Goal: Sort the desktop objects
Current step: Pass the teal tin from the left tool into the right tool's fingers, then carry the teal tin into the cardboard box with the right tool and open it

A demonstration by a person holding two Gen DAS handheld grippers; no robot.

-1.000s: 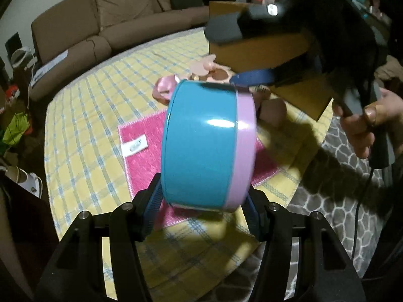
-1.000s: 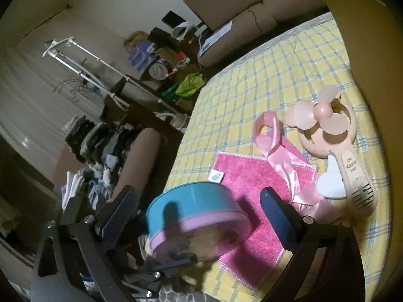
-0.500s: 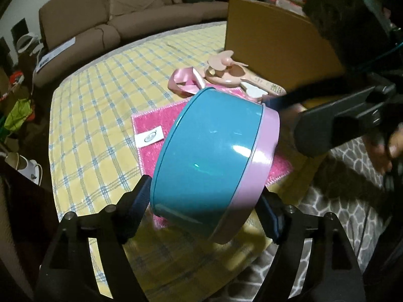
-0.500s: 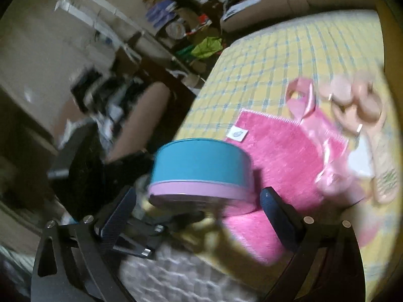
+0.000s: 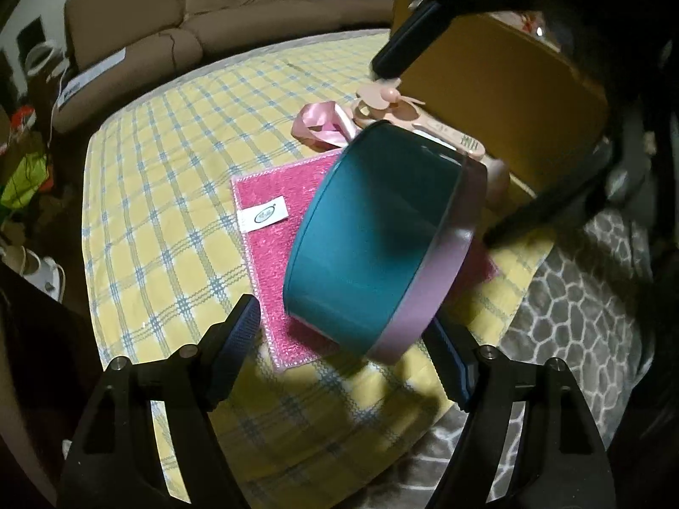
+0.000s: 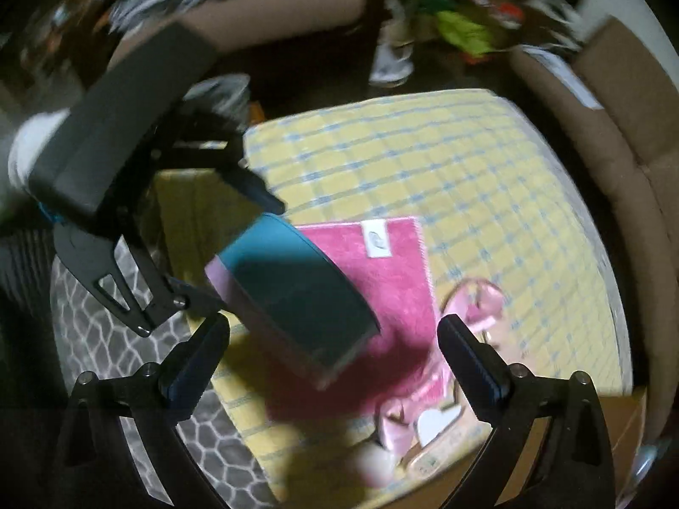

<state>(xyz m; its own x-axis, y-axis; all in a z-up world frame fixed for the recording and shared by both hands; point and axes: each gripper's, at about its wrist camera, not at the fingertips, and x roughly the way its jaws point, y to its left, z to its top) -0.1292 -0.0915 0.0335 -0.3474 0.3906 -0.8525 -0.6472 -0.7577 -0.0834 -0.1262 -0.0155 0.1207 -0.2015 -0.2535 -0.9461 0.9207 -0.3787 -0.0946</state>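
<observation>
A round teal tin with a pink lid (image 5: 382,237) hangs tilted in the air above a pink cloth (image 5: 276,212). It sits between the fingers of my left gripper (image 5: 343,348), and I cannot tell whether they still grip it. In the blurred right wrist view the tin (image 6: 293,297) sits just ahead of my right gripper (image 6: 335,352), whose fingers are wide apart and empty. A pink ribbon (image 5: 322,125) and a pink hand fan (image 5: 407,121) lie beyond the cloth.
A yellow checked tablecloth (image 5: 169,195) covers the table. An open cardboard box (image 5: 500,97) stands at the table's right side. A brown sofa (image 5: 191,8) is behind. A grey patterned rug (image 5: 573,318) lies below the table's edge.
The tin has tilted further and now leans right between my left fingers, which have spread wider. My right gripper has swung up and over, now looking down at the tin.
</observation>
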